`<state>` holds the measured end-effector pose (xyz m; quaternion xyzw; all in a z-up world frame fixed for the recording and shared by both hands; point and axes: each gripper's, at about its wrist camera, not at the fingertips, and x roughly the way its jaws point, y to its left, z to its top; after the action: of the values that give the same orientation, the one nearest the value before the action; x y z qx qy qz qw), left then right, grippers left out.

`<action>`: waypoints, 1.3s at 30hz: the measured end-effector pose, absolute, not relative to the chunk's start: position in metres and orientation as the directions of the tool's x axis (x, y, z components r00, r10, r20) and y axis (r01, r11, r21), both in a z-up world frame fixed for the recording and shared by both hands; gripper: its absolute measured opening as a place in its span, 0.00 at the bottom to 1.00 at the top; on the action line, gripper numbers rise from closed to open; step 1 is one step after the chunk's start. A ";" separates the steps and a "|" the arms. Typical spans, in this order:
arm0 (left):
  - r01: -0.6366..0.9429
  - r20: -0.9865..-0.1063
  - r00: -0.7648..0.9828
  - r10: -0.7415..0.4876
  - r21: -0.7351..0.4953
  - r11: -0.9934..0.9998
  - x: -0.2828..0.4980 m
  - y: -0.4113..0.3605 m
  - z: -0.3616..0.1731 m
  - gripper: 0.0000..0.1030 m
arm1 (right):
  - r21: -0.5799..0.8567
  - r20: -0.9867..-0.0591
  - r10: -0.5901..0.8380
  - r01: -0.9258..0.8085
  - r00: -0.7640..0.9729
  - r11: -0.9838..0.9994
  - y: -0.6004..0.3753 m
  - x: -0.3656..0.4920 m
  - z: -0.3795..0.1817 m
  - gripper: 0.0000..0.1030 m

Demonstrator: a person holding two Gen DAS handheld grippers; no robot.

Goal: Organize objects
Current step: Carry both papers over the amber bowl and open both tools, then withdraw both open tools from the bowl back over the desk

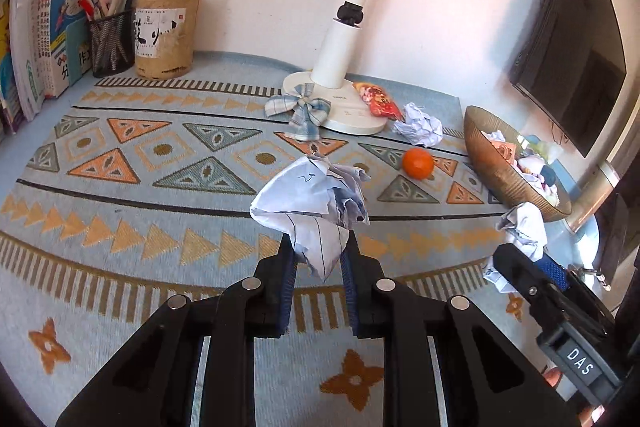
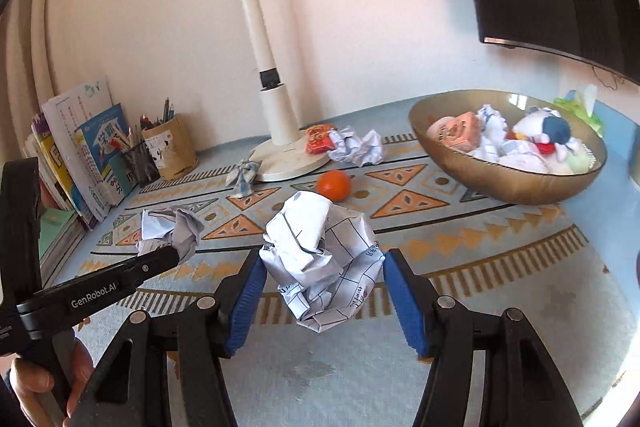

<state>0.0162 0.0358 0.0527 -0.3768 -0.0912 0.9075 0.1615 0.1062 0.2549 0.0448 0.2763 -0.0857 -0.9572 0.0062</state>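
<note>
Patterned blue mat (image 1: 120, 219) covers the desk, with books and pen cups in the far corner, a white lamp (image 1: 340, 59) at the back wall and a gold bowl (image 2: 520, 187) off to the right, already half full of paper wads and small toys.

Both tongs are loaded. The left gripper (image 1: 320, 255) is pinched tight on a thin corner of a crumpled sheet (image 1: 312, 195), which hangs above the mat. The right gripper (image 2: 322, 283) is clamped across a fatter paper ball (image 2: 324, 259), jaws partway apart because the wad fills them.

My read: next stop for both is the bowl (that's where the other wads ended up). The right one is nearer, so I'd drop that first and keep the two tools from crossing. Carry each wad over the rim before letting go, since paper this light will bounce out off the edge. The left grip is only on a flap, so move it smoothly or it'll slip free.

Left on the mat: an orange (image 2: 334, 185), another paper wad (image 2: 356, 147), a snack packet (image 2: 320, 139) and a plaid bow (image 1: 300, 111).
</note>
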 end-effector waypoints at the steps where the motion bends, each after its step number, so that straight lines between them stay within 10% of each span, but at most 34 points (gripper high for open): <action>1: -0.237 -0.652 -0.662 0.369 -0.285 -0.929 0.019 0.044 0.056 0.18 | 0.155 -0.519 -0.030 -0.059 -0.854 -0.986 0.267 0.112 0.049 0.57; 14: -0.469 -0.546 -0.681 0.488 -0.187 -0.863 -0.008 0.202 0.144 0.18 | 0.211 -0.322 0.199 -0.275 -0.925 -0.938 0.422 0.101 0.165 0.60; 24: -0.553 -0.542 -0.649 0.534 -0.145 -0.820 -0.050 0.294 0.140 0.18 | 0.169 -0.500 0.259 -0.386 -0.827 -0.907 0.460 0.021 0.121 0.69; 27: -0.580 -0.577 -0.598 0.556 -0.168 -0.797 -0.057 0.300 0.127 0.41 | 0.185 -0.528 0.206 -0.348 -0.824 -0.919 0.465 0.012 0.110 0.86; 29: -0.572 -0.589 -0.586 0.557 -0.186 -0.799 -0.059 0.293 0.120 0.78 | 0.177 -0.530 0.212 -0.351 -0.821 -0.919 0.463 0.018 0.106 0.86; 39: -0.468 -0.574 -0.655 0.492 -0.203 -0.860 -0.007 0.189 0.119 0.79 | 0.154 -0.489 0.112 -0.212 -0.865 -0.965 0.402 0.070 0.119 0.93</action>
<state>-0.0073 0.1887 0.1188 -0.3207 -0.0186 0.9096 0.2637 0.0698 0.4016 0.1191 0.2455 -0.1017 -0.9603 -0.0845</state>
